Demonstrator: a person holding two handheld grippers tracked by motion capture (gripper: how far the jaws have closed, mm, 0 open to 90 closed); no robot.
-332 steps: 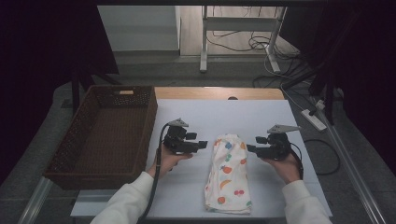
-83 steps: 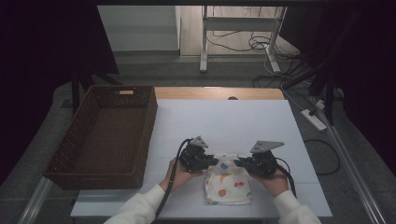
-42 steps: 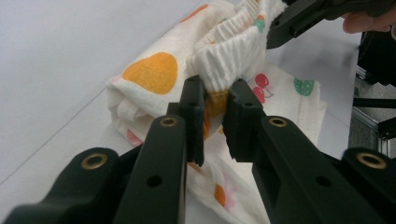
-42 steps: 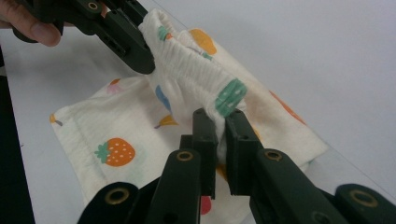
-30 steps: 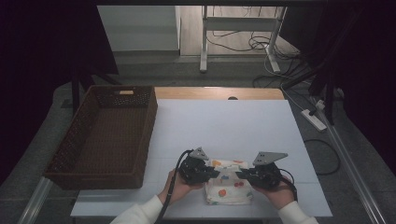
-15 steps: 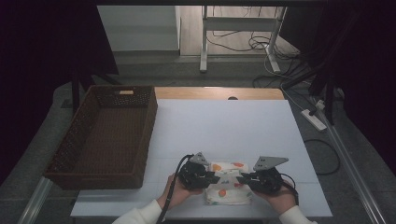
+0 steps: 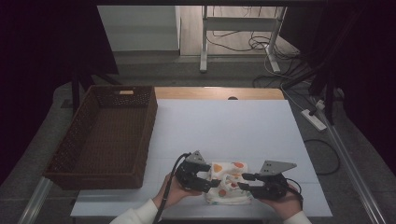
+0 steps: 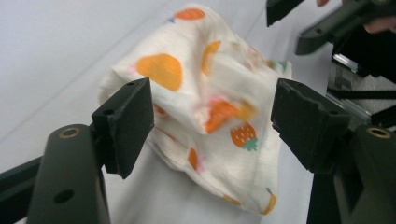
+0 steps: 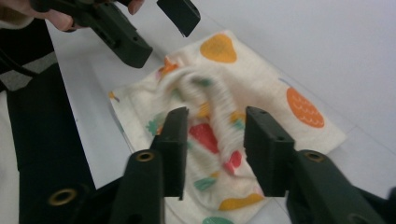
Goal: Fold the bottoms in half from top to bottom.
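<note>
A white cloth with orange and red fruit prints [image 7: 229, 183] lies folded and bunched near the table's front edge. My left gripper [image 7: 211, 179] sits at its left side; its jaws have just been opening and stand wide apart over the cloth [image 8: 210, 107], not pressing it. My right gripper [image 7: 243, 182] is at the cloth's right side. Its jaws have also just been opening, and a blurred ridge of cloth [image 9: 219, 107] lies loose between them. Each gripper view shows the other gripper across the cloth.
A brown wicker basket [image 7: 149, 126] stands at the table's left side. White sheet [image 7: 224, 126] covers the table beyond the cloth. The front edge lies just below both hands. Cables and a stand's legs are on the floor behind.
Both grippers have drawn slightly nearer the front edge with the cloth, then their jaws opened. The cloth has dropped out of both grips onto itself.
</note>
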